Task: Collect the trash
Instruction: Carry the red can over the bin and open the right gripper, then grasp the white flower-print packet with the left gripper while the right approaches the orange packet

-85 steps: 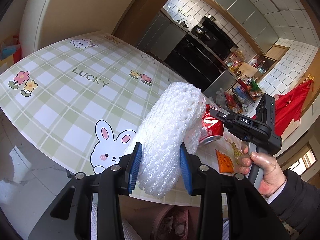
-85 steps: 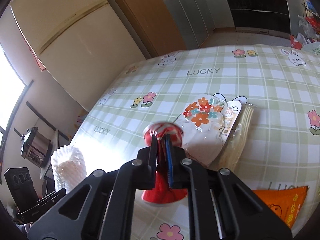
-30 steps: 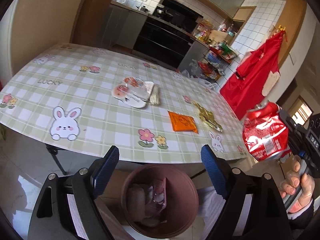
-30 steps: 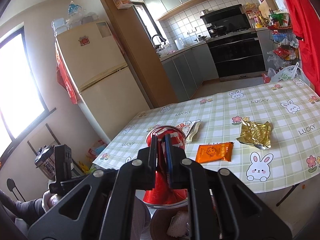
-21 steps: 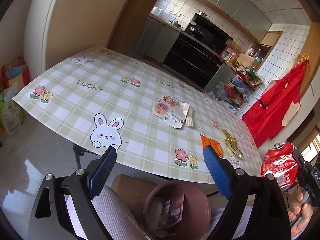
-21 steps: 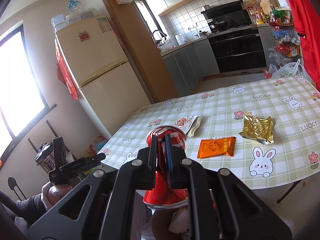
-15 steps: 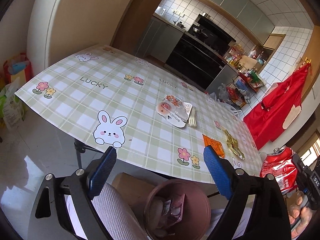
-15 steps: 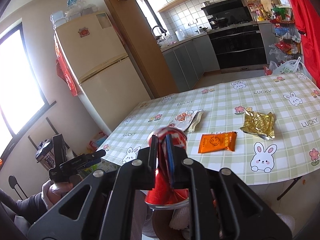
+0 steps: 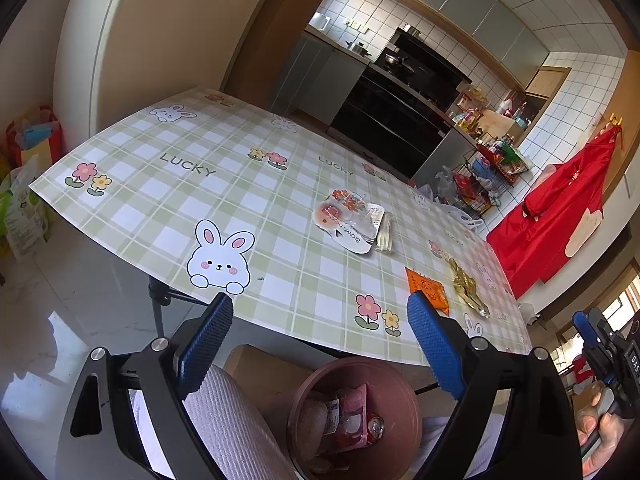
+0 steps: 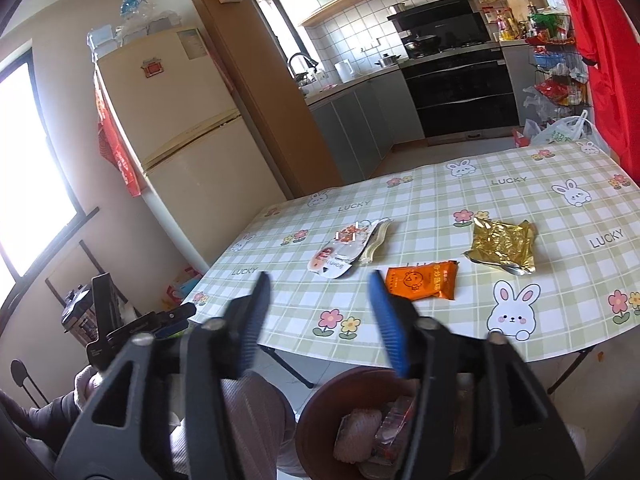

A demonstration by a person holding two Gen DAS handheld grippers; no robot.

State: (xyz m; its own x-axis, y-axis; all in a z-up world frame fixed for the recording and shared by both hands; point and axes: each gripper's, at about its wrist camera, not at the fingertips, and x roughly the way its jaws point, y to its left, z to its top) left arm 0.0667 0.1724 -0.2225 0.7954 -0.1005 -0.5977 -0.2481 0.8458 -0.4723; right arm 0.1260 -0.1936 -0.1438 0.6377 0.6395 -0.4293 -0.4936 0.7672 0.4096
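Right wrist | right tool (image 10: 320, 312) just released, empty | can (image 9: 374, 426) in bin (image 9: 356, 364)

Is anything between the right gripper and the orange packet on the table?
Nothing visible. The right gripper, jaws just opened and empty, hangs over the bin; only bare tablecloth lies before the orange packet.

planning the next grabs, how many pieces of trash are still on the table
3: a white flowered packet mid-table, an orange sachet near the front edge, and a gold foil wrapper to its right. Nothing looks hidden.
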